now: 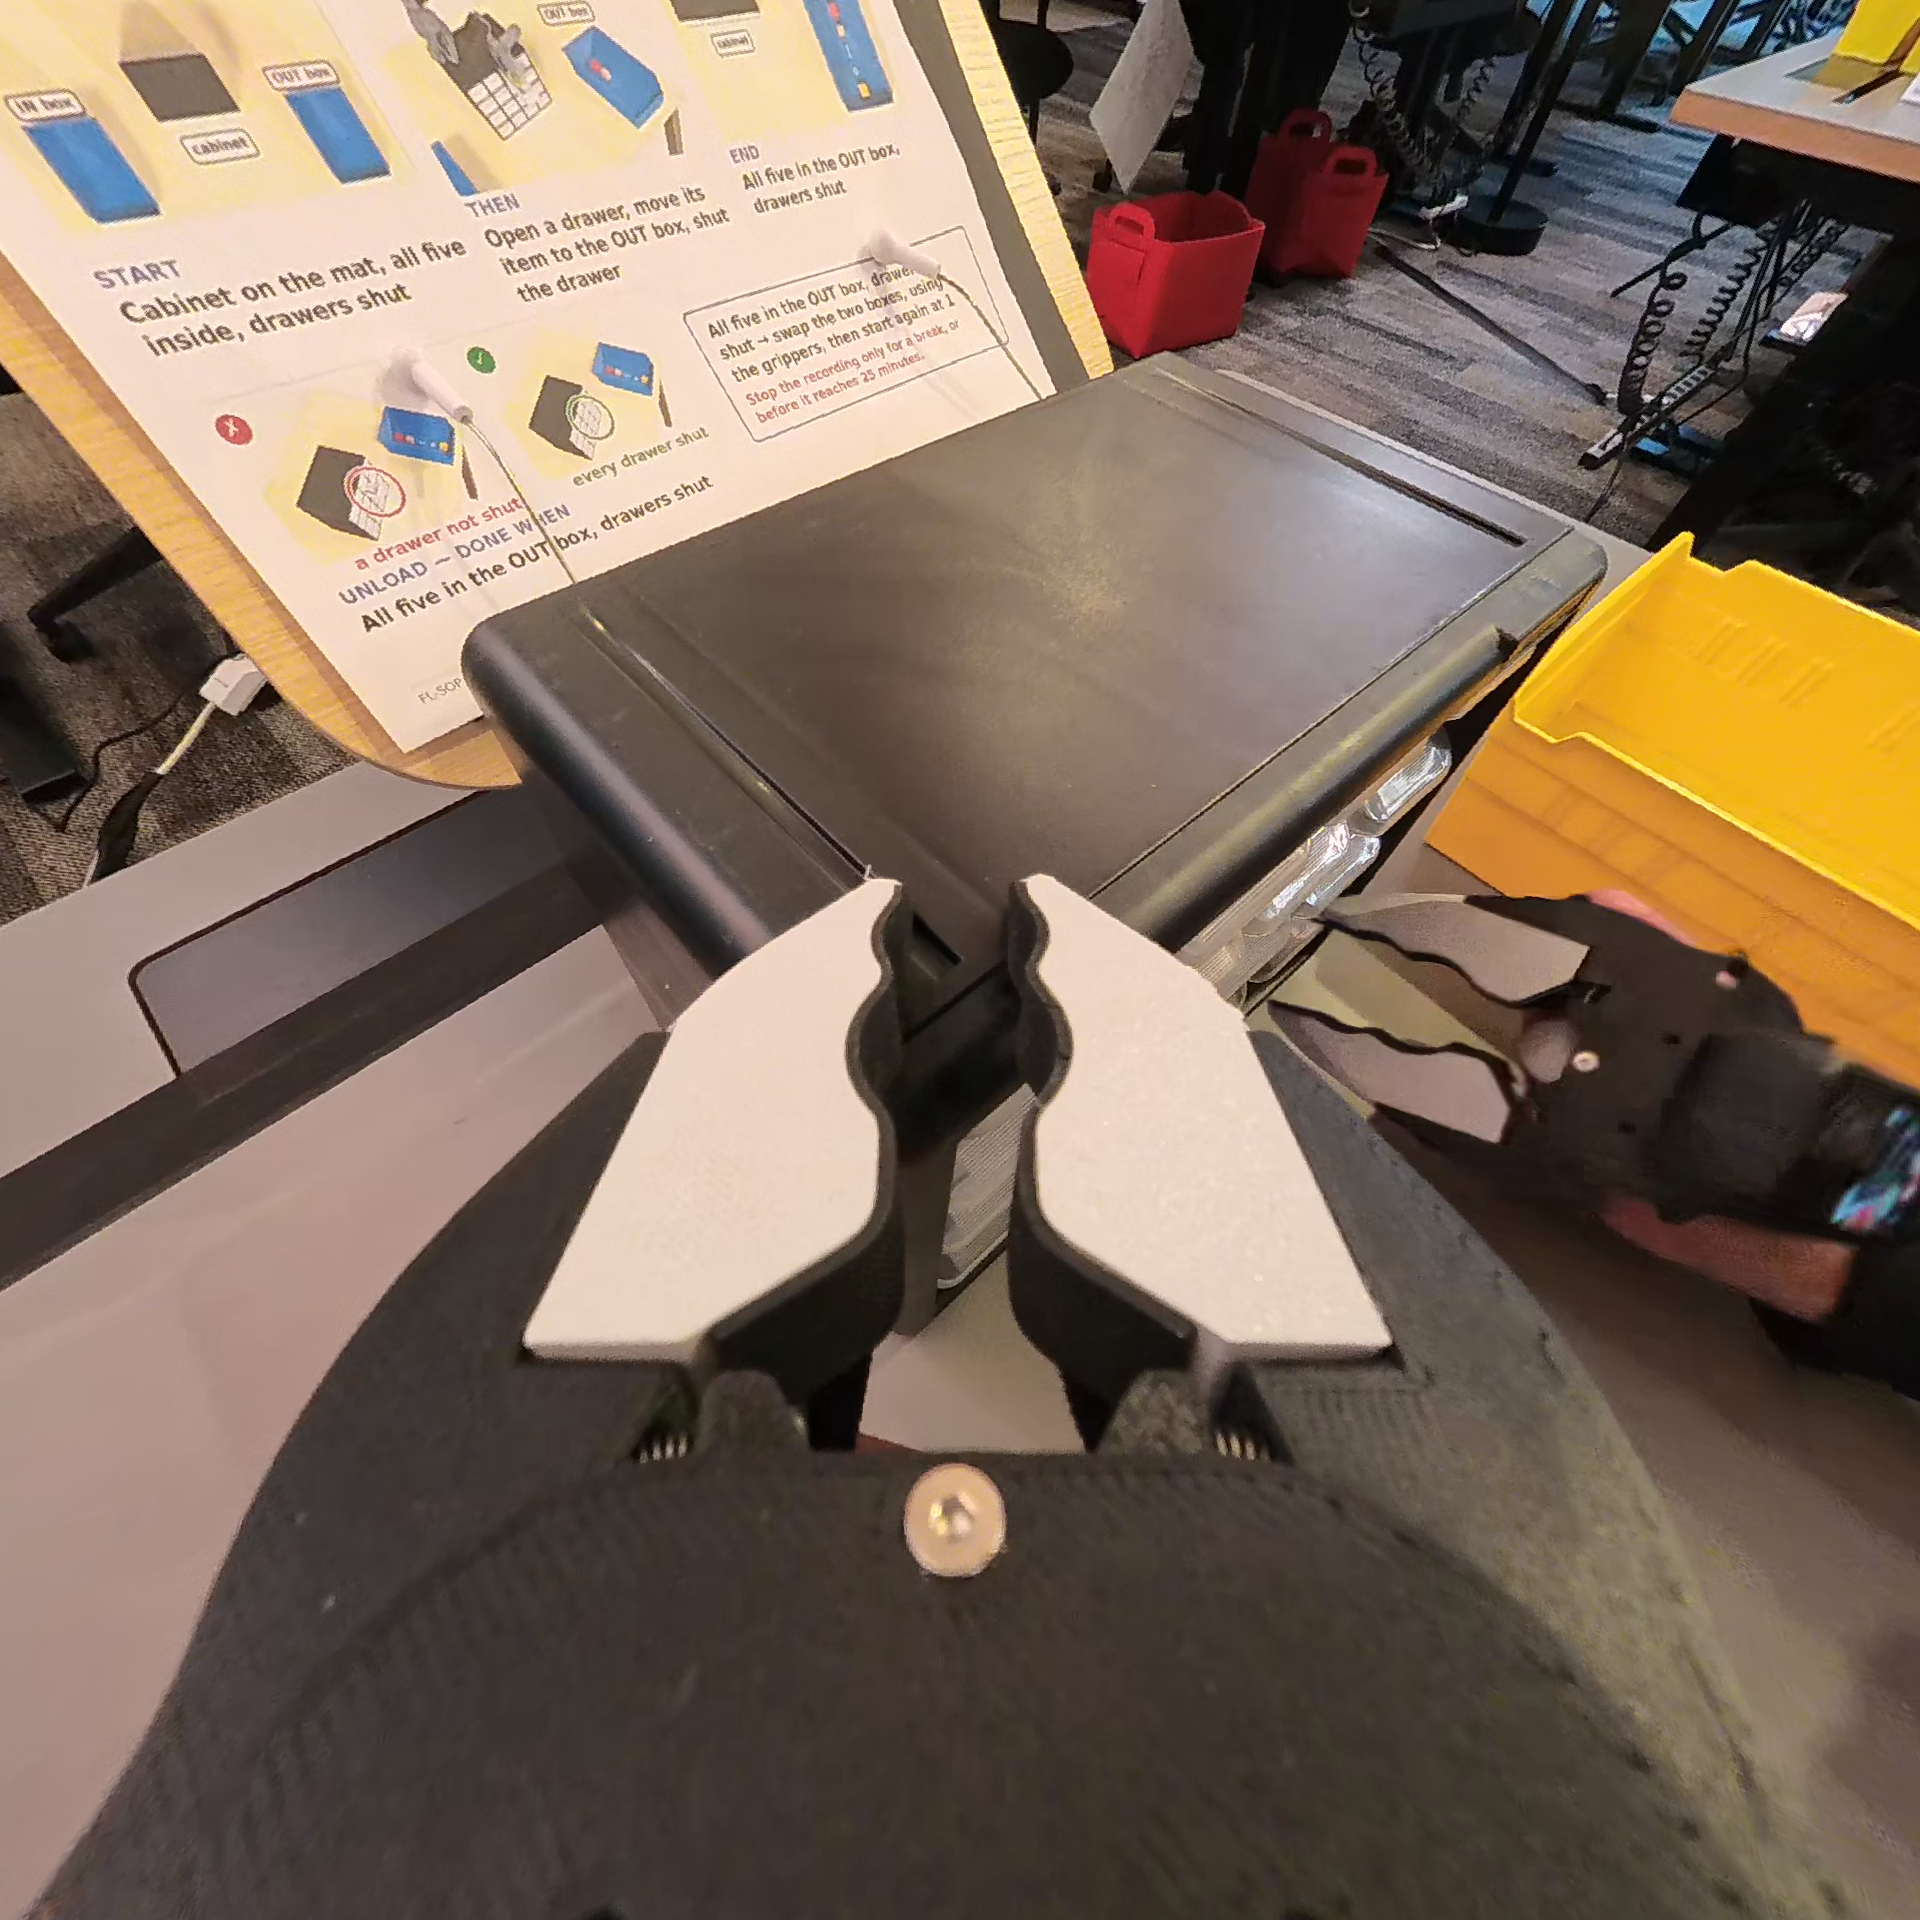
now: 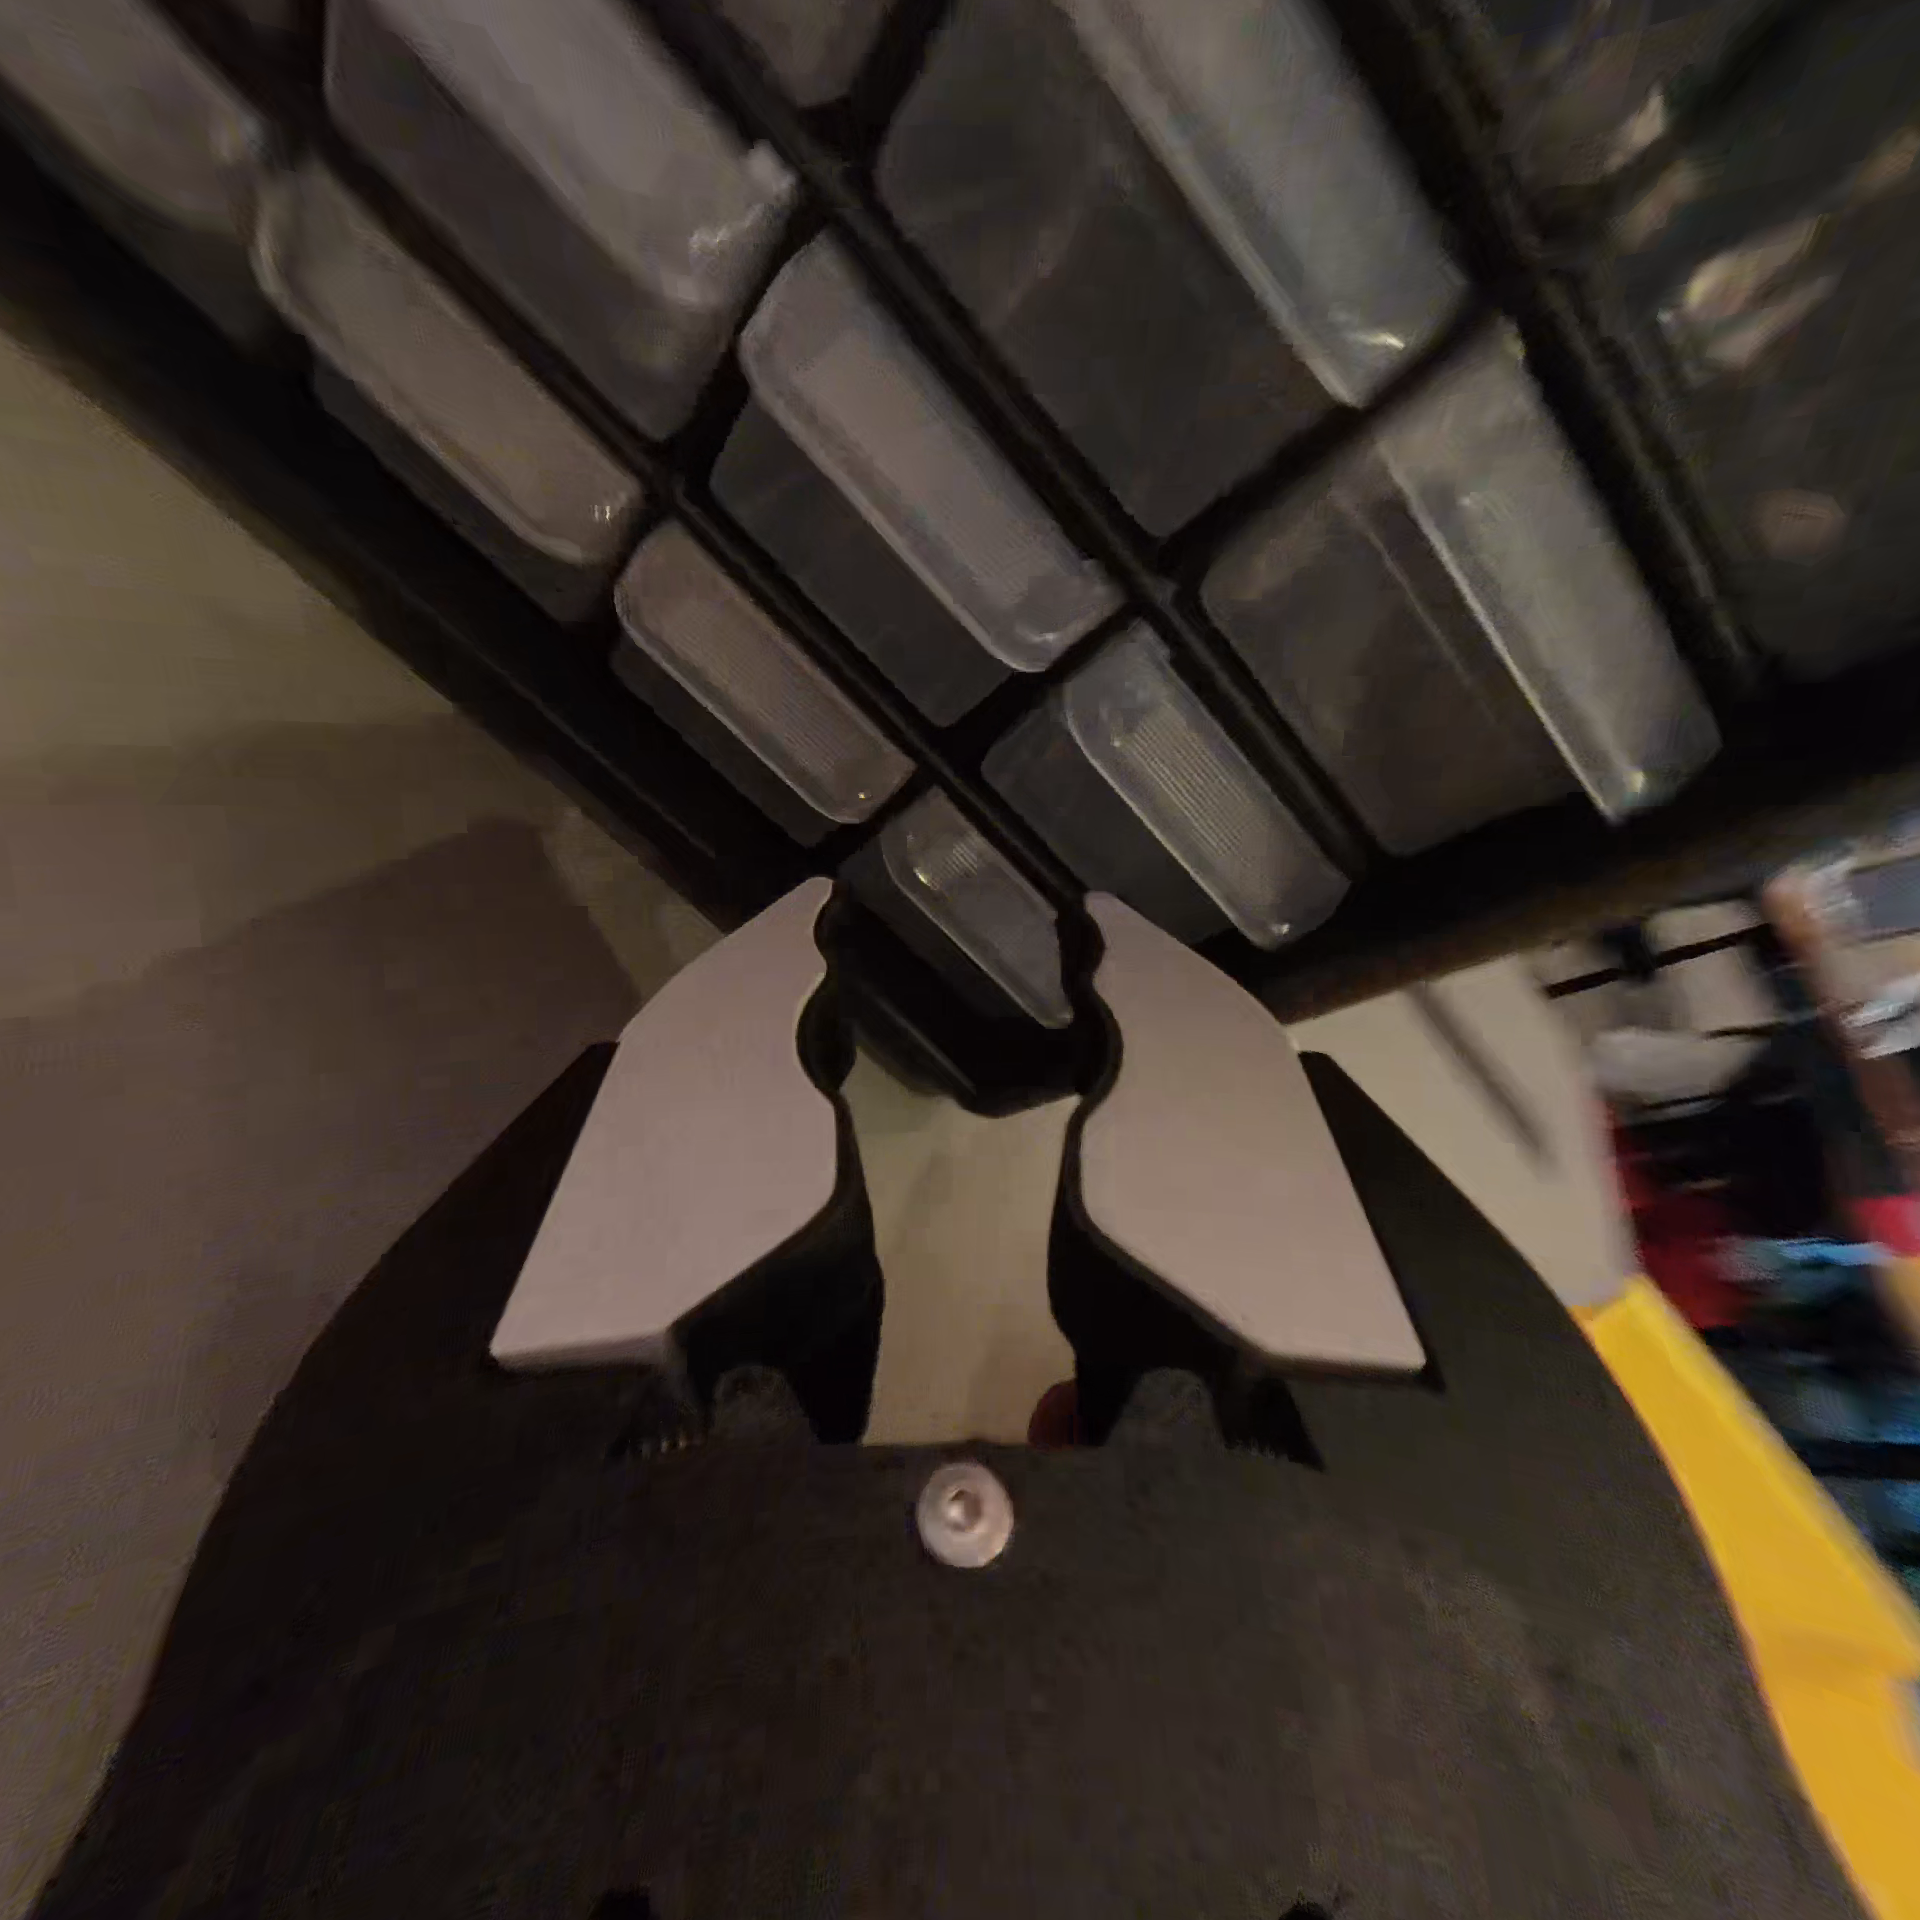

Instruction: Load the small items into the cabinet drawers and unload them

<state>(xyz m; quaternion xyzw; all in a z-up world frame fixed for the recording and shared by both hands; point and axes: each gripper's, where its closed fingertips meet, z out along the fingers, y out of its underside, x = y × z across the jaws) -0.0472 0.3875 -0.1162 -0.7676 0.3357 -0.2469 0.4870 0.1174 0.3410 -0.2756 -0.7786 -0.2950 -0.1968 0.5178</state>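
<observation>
Black plastic cabinet (image 1: 1049, 623) sits on the grey table (image 1: 208, 1299), a yellow bin (image 1: 1714, 748) beside it. The left gripper (image 1: 956, 904) hovers at its top front corner, jaws slightly apart, holding nothing. The right gripper (image 2: 956, 914) reaches the clear drawers (image 2: 904, 468), jaws parted around one small drawer's handle (image 2: 977, 904); I cannot tell whether they touch it.

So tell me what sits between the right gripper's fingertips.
In the right wrist view, the right gripper has a clear drawer handle of the cabinet between its tips. The jaws stand apart; contact cannot be judged.
</observation>
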